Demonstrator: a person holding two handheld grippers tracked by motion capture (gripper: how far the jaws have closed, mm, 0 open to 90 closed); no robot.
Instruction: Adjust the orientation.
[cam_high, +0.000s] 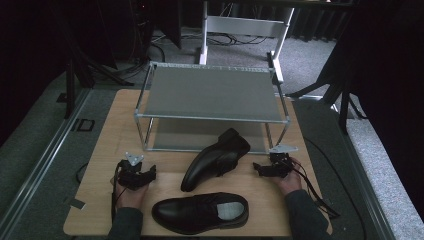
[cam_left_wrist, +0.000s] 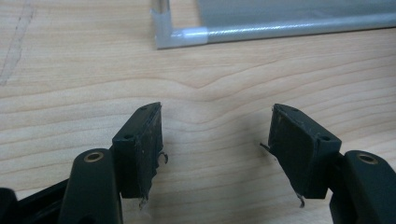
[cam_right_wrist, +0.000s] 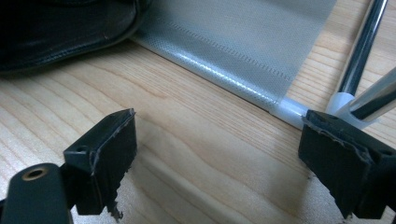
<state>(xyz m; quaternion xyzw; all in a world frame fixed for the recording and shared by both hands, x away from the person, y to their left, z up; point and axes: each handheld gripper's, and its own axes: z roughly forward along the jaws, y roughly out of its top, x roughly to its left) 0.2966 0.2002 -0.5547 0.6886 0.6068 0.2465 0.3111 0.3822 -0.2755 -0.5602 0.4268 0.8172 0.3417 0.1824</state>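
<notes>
I find no legible text, label, brand, number or sign on anything before me. The insole of the near shoe (cam_high: 201, 212) shows a pale patch, but any print on it is too small and dim for me to read. The far shoe (cam_high: 216, 158), the rack (cam_high: 212, 118) and the table (cam_high: 105, 145) carry no readable marking. A dark rectangle on the floor left of the table is too blurred to make out.

Lab, dark curtains (cam_high: 30, 45), floor cables (cam_high: 235, 37) (carpeted), wooden table (cam_high: 100, 150)
</notes>
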